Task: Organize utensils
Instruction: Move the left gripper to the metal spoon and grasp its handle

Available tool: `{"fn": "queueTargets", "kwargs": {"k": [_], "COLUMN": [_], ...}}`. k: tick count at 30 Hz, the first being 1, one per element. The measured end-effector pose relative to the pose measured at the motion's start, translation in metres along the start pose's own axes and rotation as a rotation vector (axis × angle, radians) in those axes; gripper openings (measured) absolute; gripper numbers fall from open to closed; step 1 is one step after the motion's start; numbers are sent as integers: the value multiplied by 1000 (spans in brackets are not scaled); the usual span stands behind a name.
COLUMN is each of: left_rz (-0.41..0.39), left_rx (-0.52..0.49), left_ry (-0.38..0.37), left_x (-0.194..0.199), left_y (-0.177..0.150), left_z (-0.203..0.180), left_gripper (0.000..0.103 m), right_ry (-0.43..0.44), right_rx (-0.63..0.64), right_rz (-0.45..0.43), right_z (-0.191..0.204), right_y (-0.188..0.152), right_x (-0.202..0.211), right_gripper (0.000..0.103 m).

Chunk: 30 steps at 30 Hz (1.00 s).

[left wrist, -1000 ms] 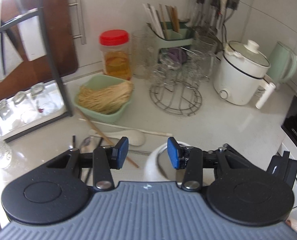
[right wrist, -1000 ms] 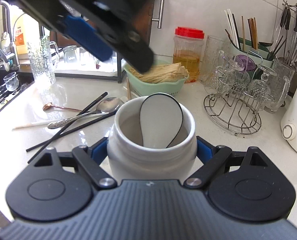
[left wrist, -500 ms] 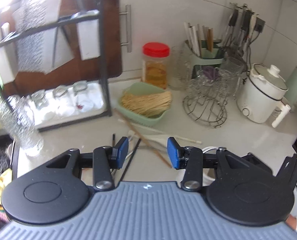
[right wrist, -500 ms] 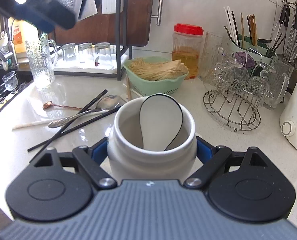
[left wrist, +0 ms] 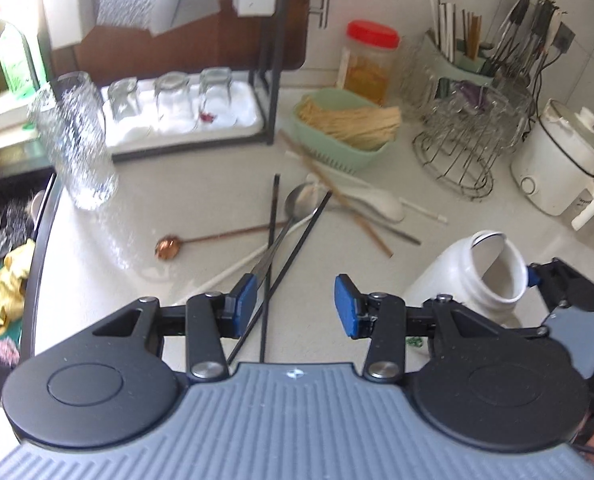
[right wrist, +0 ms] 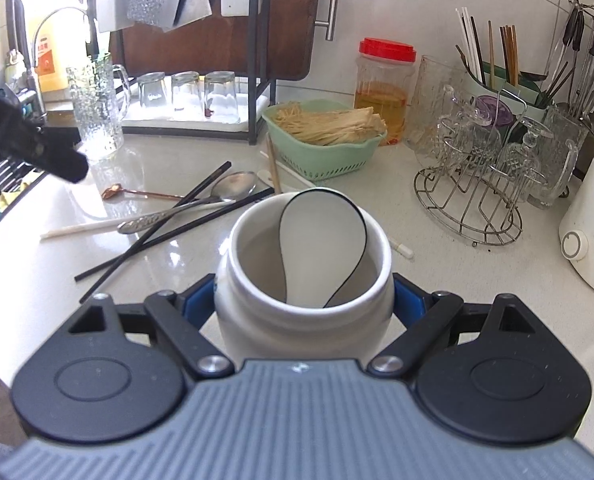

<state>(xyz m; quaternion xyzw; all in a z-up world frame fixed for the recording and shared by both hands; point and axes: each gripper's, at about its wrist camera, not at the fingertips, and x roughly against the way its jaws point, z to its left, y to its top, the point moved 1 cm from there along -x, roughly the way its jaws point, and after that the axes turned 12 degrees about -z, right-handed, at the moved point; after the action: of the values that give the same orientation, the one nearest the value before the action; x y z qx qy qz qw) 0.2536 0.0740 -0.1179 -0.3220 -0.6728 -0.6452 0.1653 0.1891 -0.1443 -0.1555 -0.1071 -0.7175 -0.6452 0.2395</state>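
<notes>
While the right gripper [right wrist: 303, 306] clamps the white ceramic jar [right wrist: 303, 312] between its blue pads on the pale countertop [right wrist: 37, 280], the left gripper [left wrist: 293, 306] hangs with jaws parted and empty above the loose utensils beside the jar. A white spoon with a dark rim [right wrist: 323, 240] stands inside the jar, leaning on its far wall. Beyond the jar, away from the right gripper, lie two crossed black chopsticks [left wrist: 293, 248], a steel spoon [left wrist: 301, 204], a copper spoon [left wrist: 165, 246], a white chopstick [right wrist: 97, 227] and a wooden chopstick [left wrist: 337, 196]; the black chopsticks' near ends run under the left gripper's fingers [left wrist: 243, 298], closer to the blue pad farther from the jar. A green basket [right wrist: 321, 160] of dry noodles sits behind the utensils, farther from the jar. Compared with a second ago, the left gripper has swung away from above the jar's mouth to the side over the chopsticks, its gap unchanged; the right gripper's clamp and the jar look the same.
</notes>
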Motion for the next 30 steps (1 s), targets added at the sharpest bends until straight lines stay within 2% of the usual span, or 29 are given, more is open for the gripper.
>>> {"fn": "queueTargets", "kwargs": {"k": [9, 15, 27, 30], "left_rz": [42, 33, 48, 50], "left_rx": [73, 203, 284, 295], "left_ry": [30, 52, -18, -28], "left_x": [-31, -59, -99, -106], "left_y": [-13, -22, -25, -26], "left_z": [29, 54, 65, 65], "left_gripper": [49, 49, 47, 40], "right_ry": [-11, -16, -39, -44], "right_rx": [-9, -11, -25, -27], "right_rz": [2, 1, 13, 11], "right_z": [1, 1, 3, 3], "right_y": [-1, -1, 0, 0], "right_x": [2, 2, 1, 1], "right_gripper": [91, 91, 91, 91]}}
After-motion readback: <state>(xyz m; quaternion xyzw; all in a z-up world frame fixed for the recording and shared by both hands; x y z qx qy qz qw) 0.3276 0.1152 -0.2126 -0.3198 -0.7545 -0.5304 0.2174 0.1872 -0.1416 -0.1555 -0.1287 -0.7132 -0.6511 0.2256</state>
